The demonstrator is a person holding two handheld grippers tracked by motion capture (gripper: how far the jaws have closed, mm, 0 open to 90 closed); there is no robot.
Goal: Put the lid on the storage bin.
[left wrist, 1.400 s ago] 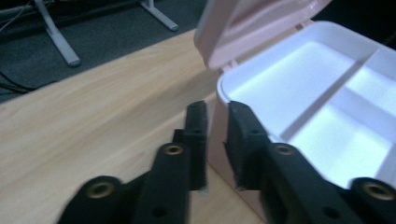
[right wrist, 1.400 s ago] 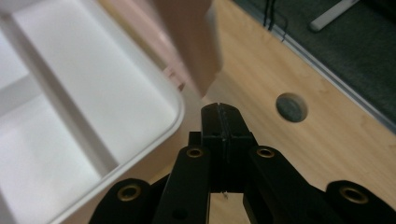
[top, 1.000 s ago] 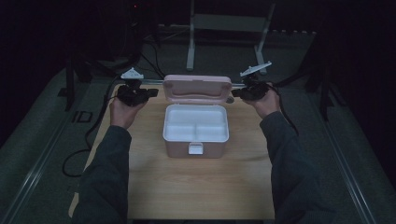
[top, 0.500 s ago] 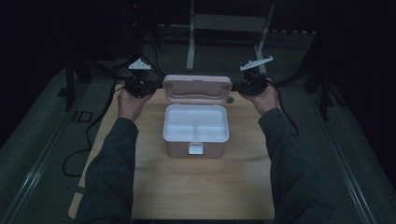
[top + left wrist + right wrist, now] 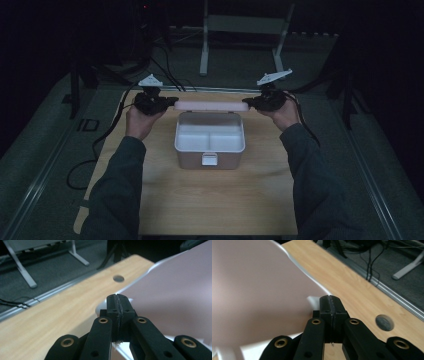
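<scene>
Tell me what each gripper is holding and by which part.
Both jaw pairs are shut. The left gripper and right gripper sit at opposite ends of the pink lid of the lunch box; whether they pinch it cannot be told.

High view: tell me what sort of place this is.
Probably a lab or recording setup, not a kitchen: a wooden table on dark grey floor, a metal stand behind it, cables trailing off, and a pink lunch box alone at centre.

A: How many boxes are on the bench (image 5: 200, 200)?
B: One box (image 5: 210, 145), with two compartments inside and one lid (image 5: 211, 105) behind it.
A: And grippers?
B: Two: a left gripper (image 5: 172, 101) and a right gripper (image 5: 248, 104), one at each end of the lid.
</scene>
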